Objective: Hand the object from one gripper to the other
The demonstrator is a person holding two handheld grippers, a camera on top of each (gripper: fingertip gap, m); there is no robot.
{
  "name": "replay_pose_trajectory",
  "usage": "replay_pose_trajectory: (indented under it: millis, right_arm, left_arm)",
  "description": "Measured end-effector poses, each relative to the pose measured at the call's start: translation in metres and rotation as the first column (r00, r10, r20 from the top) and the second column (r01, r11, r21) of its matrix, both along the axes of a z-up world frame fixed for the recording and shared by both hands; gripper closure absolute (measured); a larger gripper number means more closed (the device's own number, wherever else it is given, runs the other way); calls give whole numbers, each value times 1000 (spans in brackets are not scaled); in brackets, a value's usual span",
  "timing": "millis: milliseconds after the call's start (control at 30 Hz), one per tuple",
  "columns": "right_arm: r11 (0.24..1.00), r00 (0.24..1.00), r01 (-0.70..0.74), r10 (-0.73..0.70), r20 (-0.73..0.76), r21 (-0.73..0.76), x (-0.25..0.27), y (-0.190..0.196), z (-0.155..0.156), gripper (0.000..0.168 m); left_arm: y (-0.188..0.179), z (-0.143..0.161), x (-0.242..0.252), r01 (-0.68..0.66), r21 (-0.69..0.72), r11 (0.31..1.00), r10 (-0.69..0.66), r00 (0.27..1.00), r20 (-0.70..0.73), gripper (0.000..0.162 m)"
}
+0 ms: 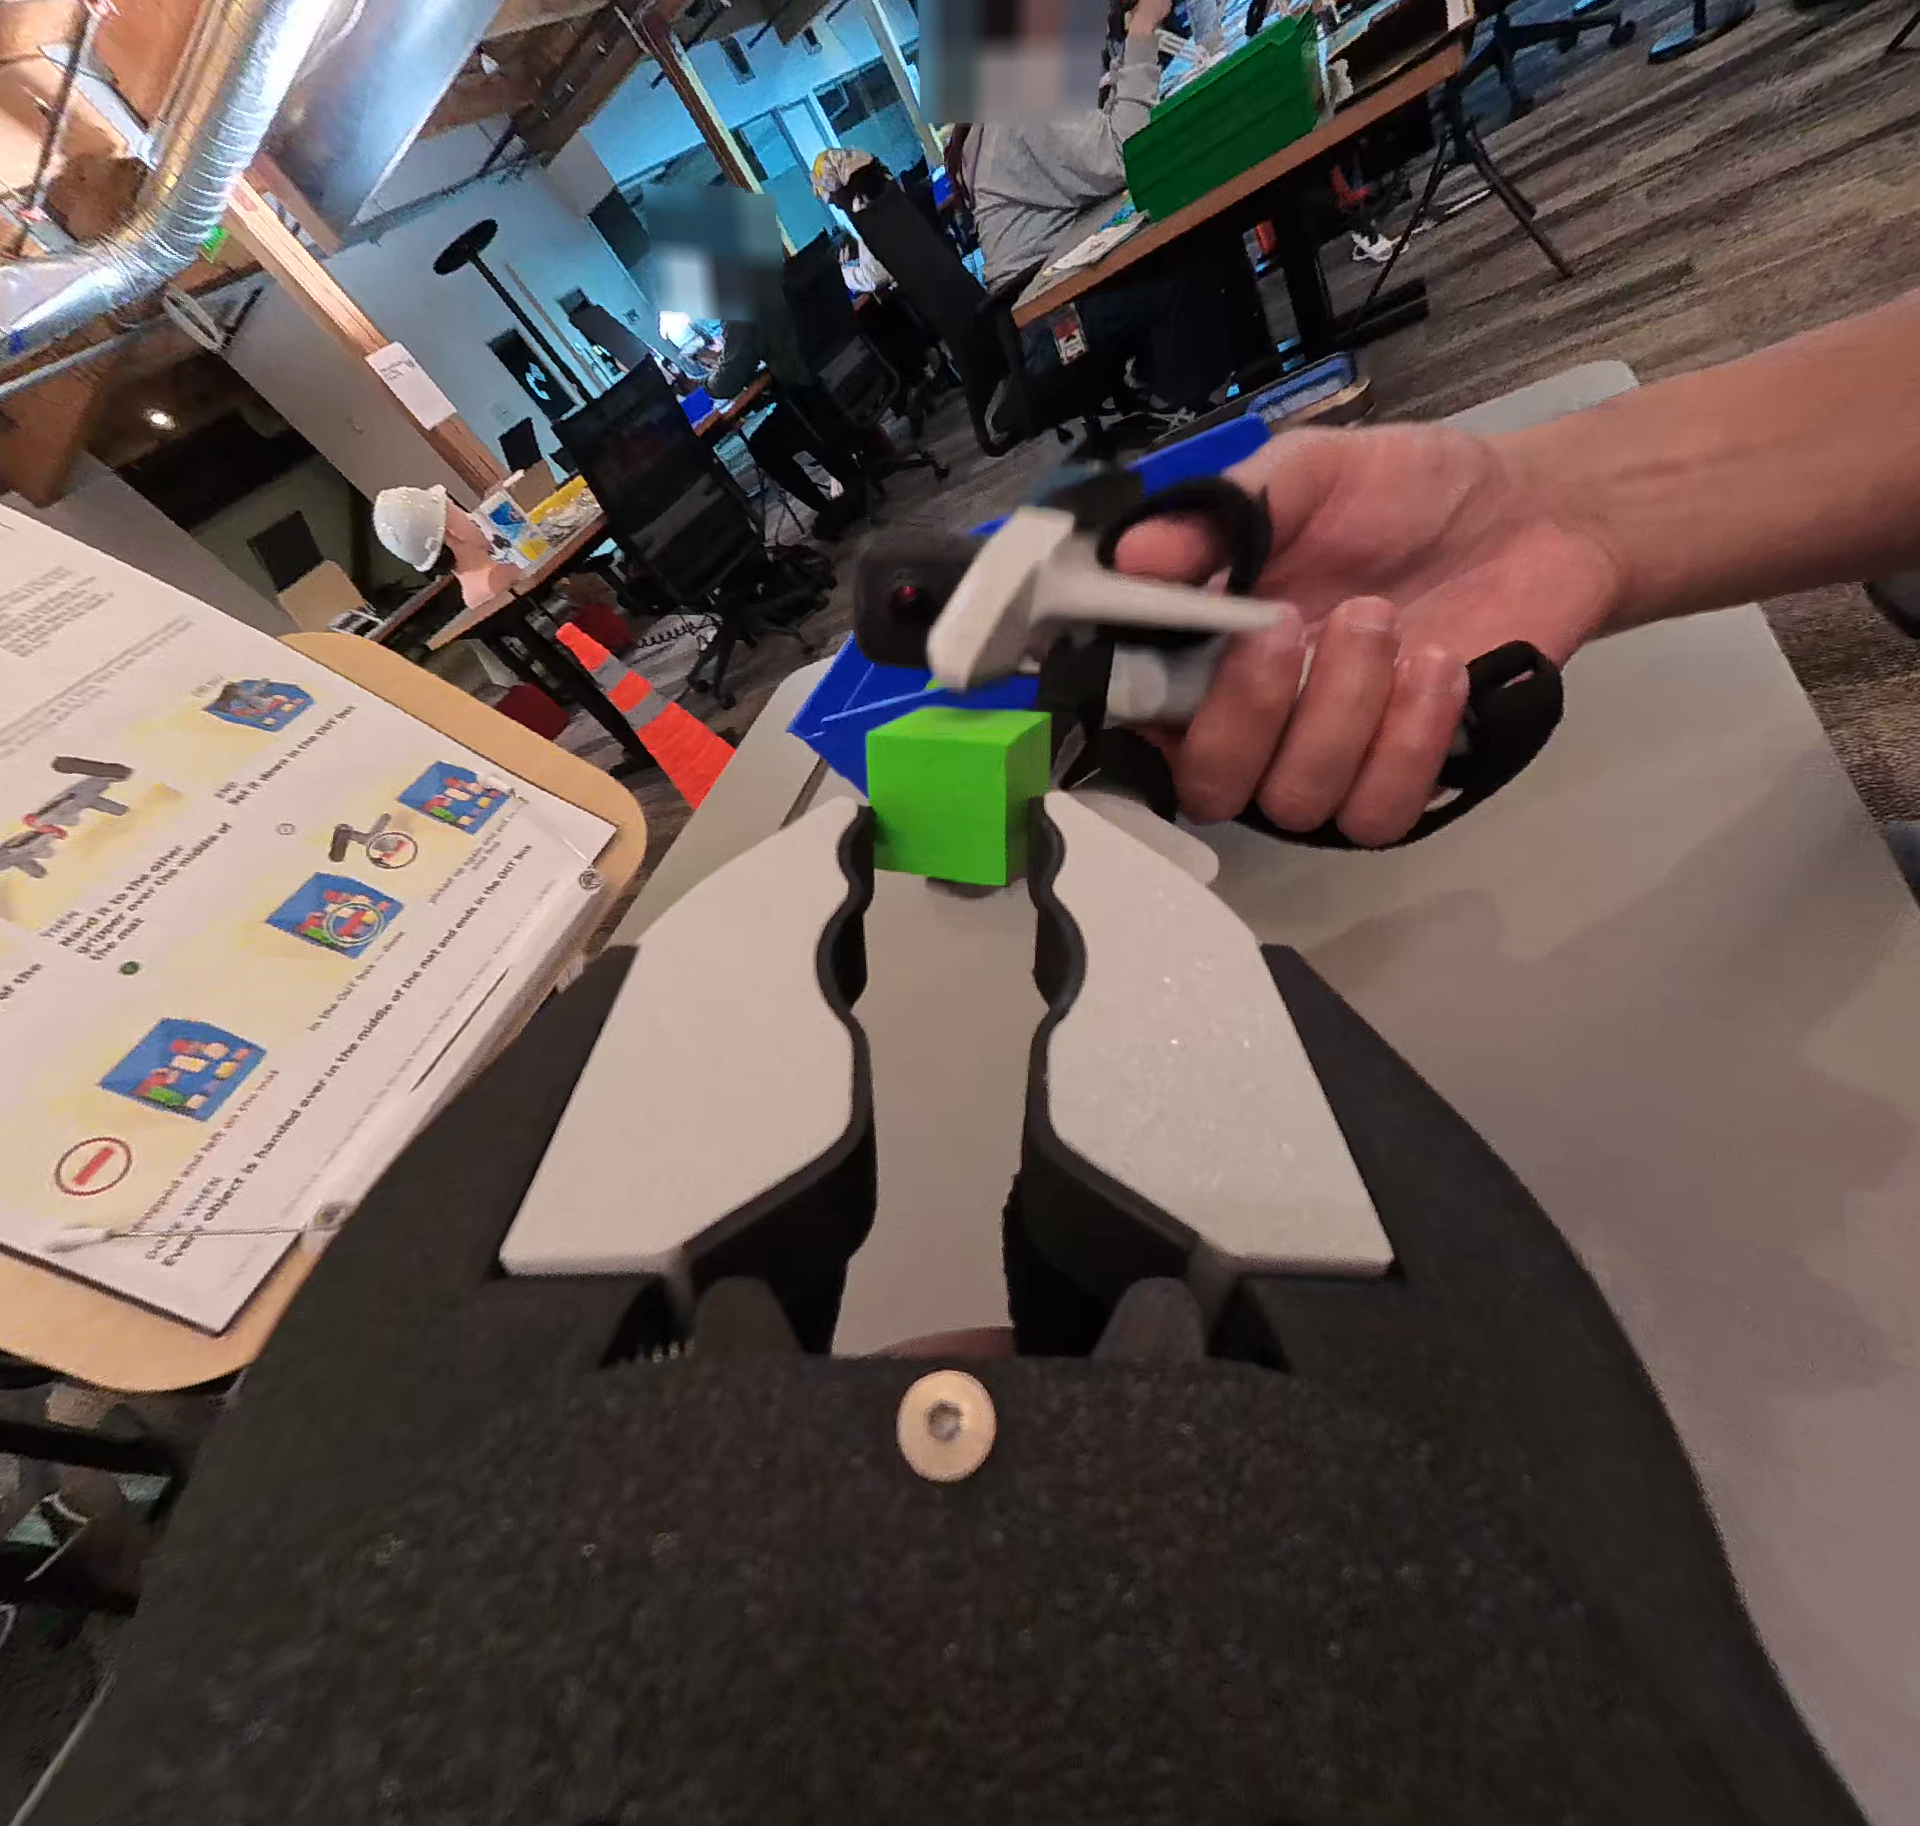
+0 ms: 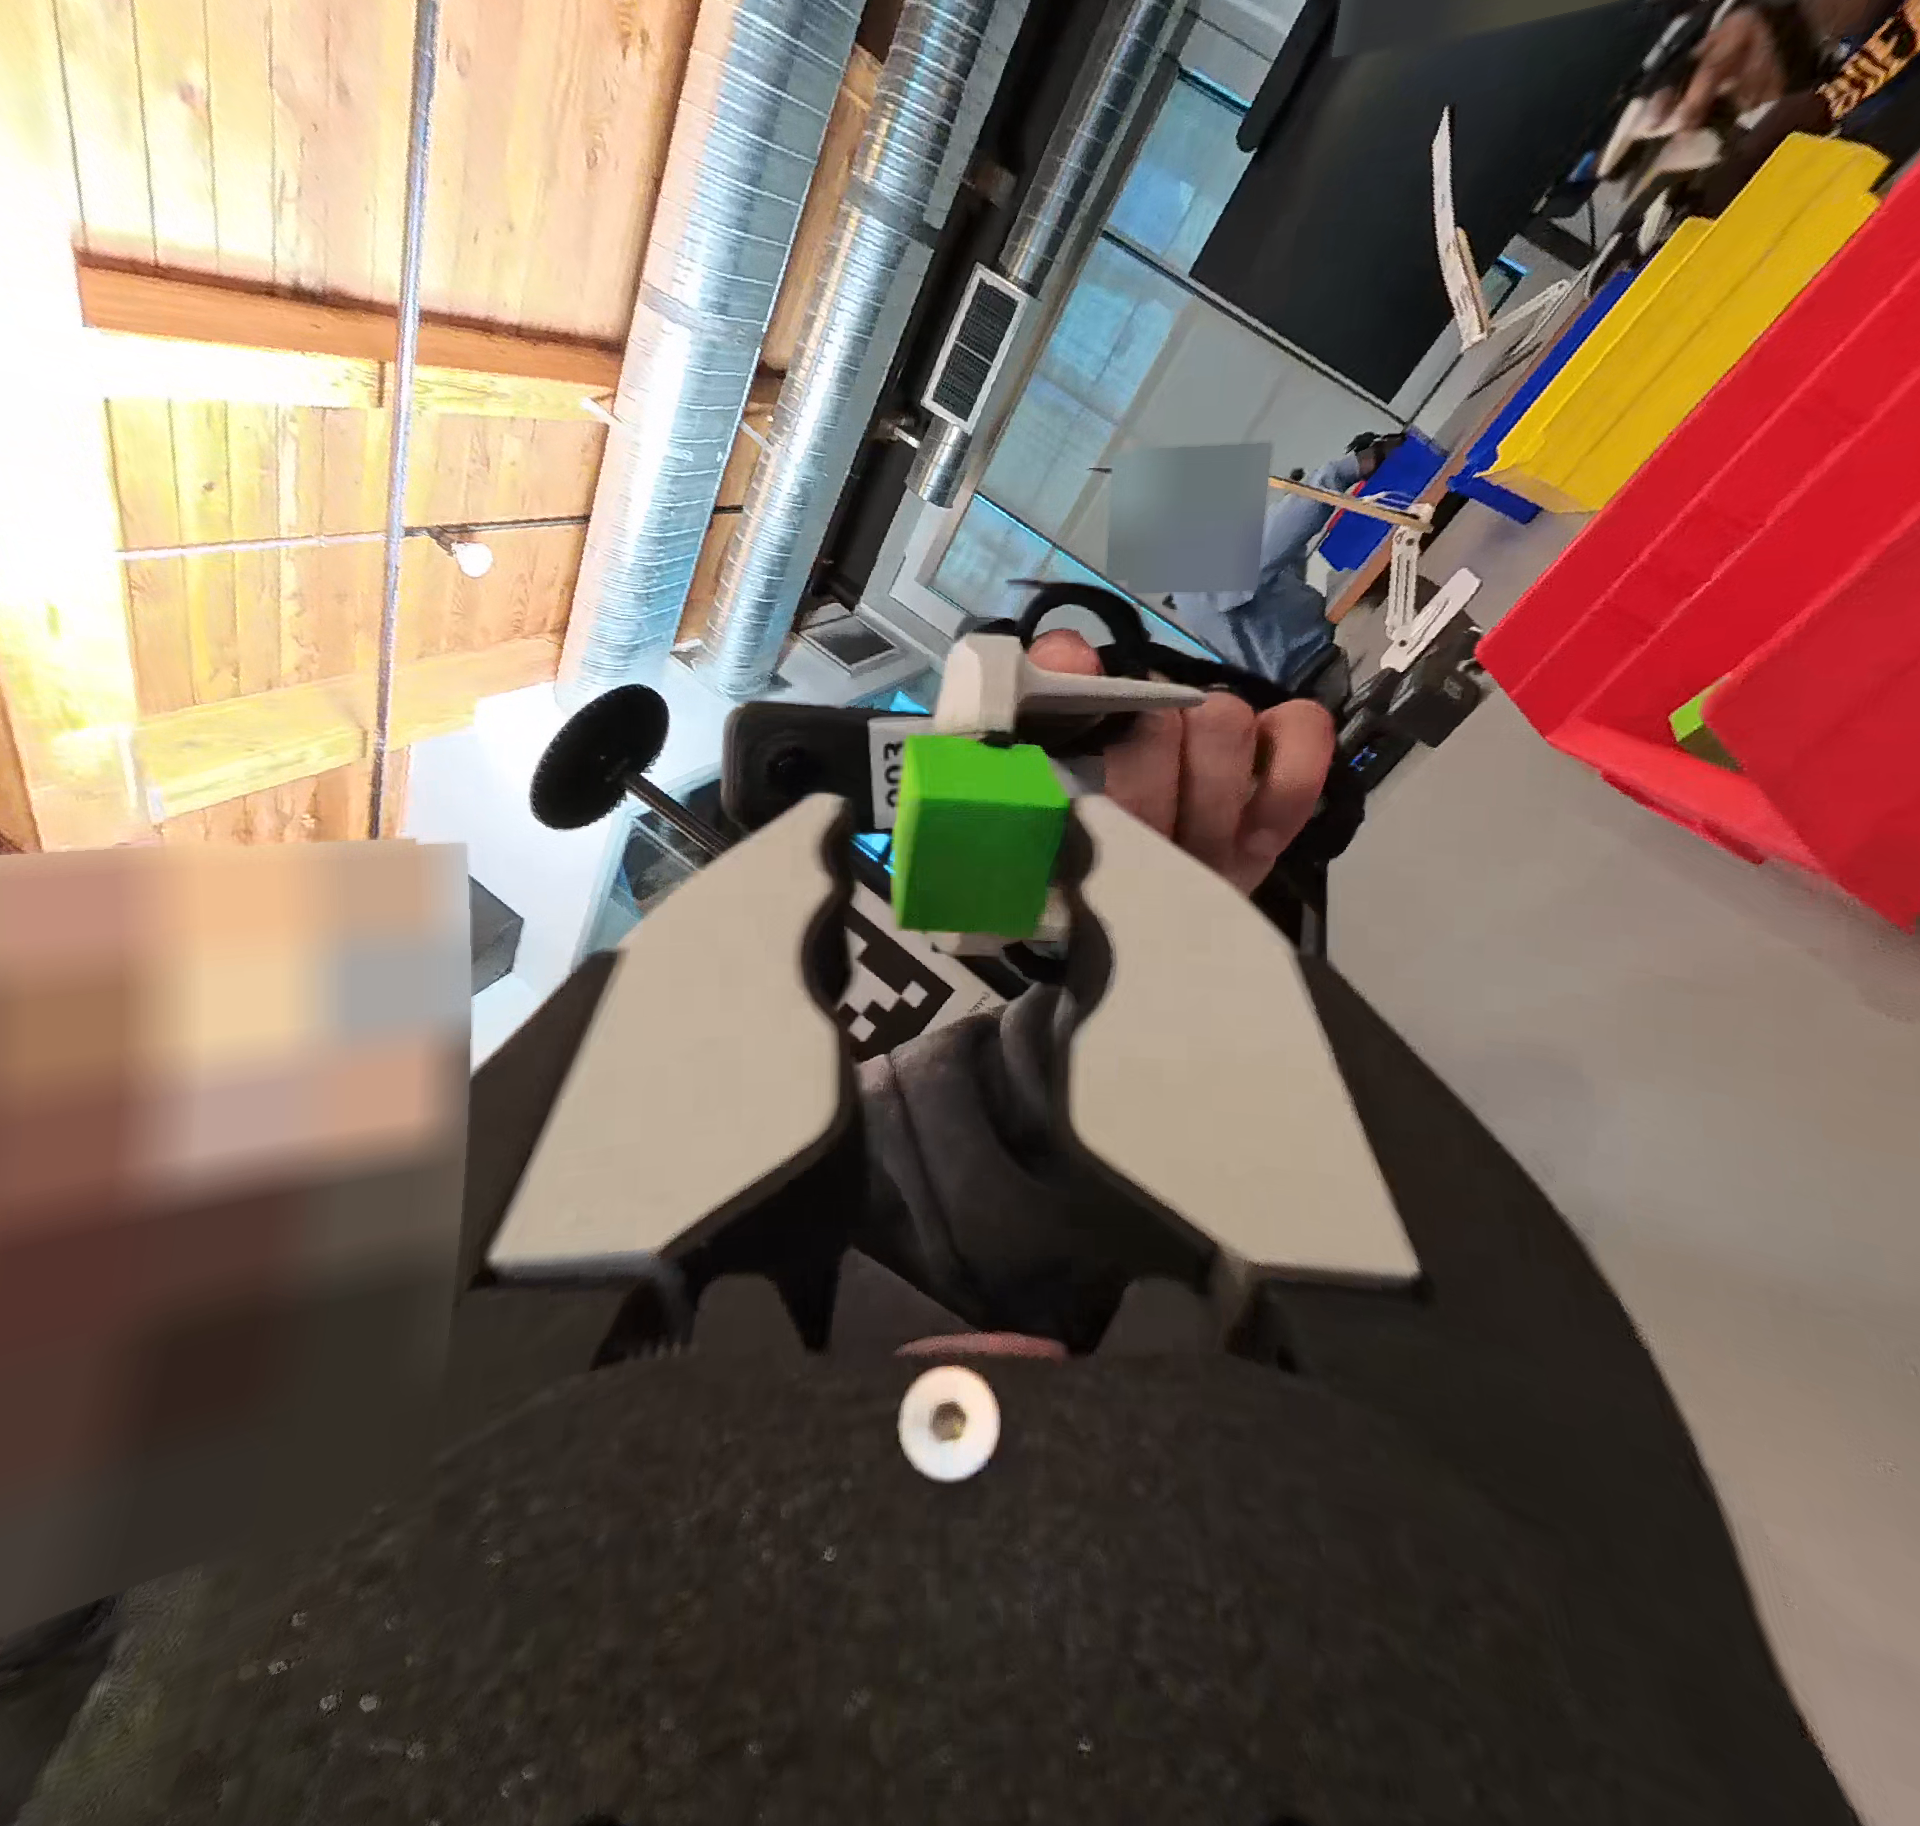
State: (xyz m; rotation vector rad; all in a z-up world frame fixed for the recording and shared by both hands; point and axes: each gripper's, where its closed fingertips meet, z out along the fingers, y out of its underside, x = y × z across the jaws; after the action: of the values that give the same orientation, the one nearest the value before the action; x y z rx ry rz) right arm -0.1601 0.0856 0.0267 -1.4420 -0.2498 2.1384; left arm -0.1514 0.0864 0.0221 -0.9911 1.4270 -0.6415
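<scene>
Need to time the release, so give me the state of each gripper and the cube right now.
left gripper, shut on the green cube, held in the air above the table.
right gripper, open, fingers straddling the cube with a gap showing on one side.
green cube, gripped by the left gripper only, not yet handed over.

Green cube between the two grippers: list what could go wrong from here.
1. The green cube sits only at the tips of the left gripper, so a nudge could twist it out.
2. The right gripper brackets it unevenly: one finger is against it and there is a gap at the other. Closing may push the cube sideways.
3. If the left opens before the right clamps, the cube would likely drop to the grey mat.
</scene>
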Motion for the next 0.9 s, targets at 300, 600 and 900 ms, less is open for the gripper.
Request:
replay_pose_trajectory:
  millis: [300, 600, 900]
  right_arm:
    - [999, 995, -9, 6, 95, 30, 14, -7, -6, 141]
    - [721, 342, 460, -683, 645, 519, 216, 37, 11, 141]
    - [732, -270, 559, -285, 920, 391, 392, 55, -152, 141]
  left_arm:
    - [-24, -43, -24, -108, -510, 854, 171, 982, 79, 113]
    - [-90, -128, -39, -161, -759, 630, 156, 985, -80, 112]
    - [-92, -131, -32, -176, -696, 696, 139, 984, -109, 115]
